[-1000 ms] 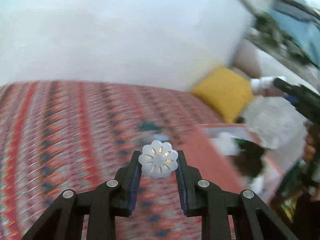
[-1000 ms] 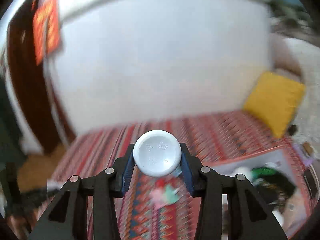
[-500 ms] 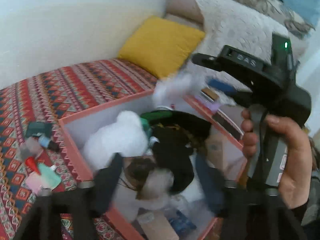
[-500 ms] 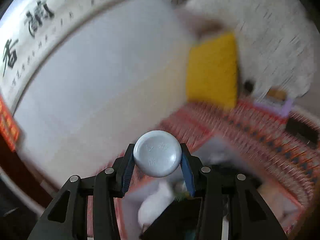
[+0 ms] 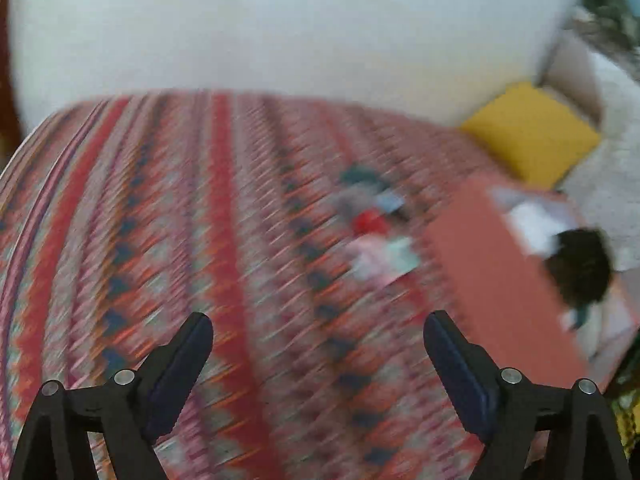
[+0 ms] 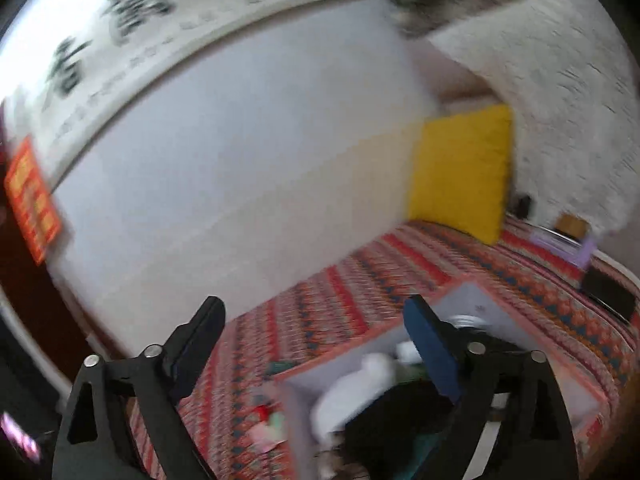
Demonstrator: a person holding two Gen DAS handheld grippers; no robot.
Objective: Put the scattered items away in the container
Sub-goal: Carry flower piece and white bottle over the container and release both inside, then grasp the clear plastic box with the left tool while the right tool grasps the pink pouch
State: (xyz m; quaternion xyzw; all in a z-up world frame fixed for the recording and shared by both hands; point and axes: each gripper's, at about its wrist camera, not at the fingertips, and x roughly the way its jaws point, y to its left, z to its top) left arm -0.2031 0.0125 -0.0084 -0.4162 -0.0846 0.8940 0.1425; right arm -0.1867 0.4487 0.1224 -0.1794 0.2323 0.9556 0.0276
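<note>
My left gripper (image 5: 318, 336) is open and empty above the patterned red bedspread (image 5: 180, 240). A small blurred heap of scattered items (image 5: 376, 232), red, pink, mint and dark green, lies ahead, left of the salmon-pink container box (image 5: 492, 288). The box holds white and black things (image 5: 576, 264). My right gripper (image 6: 314, 324) is open and empty, above the same box (image 6: 472, 304), which shows white and black contents (image 6: 360, 384) below its right finger. The scattered heap (image 6: 268, 424) lies left of the box.
A yellow cushion (image 5: 532, 132) leans at the corner behind the box, also in the right wrist view (image 6: 464, 168). A white wall (image 5: 280, 28) runs behind the bed. A lilac item and dark objects (image 6: 580, 252) lie on the bed's far right.
Both grippers have opened. The white flower-shaped item has left my left gripper and the white round cap has left my right gripper. My left gripper has swung back from the box toward the bedspread.
</note>
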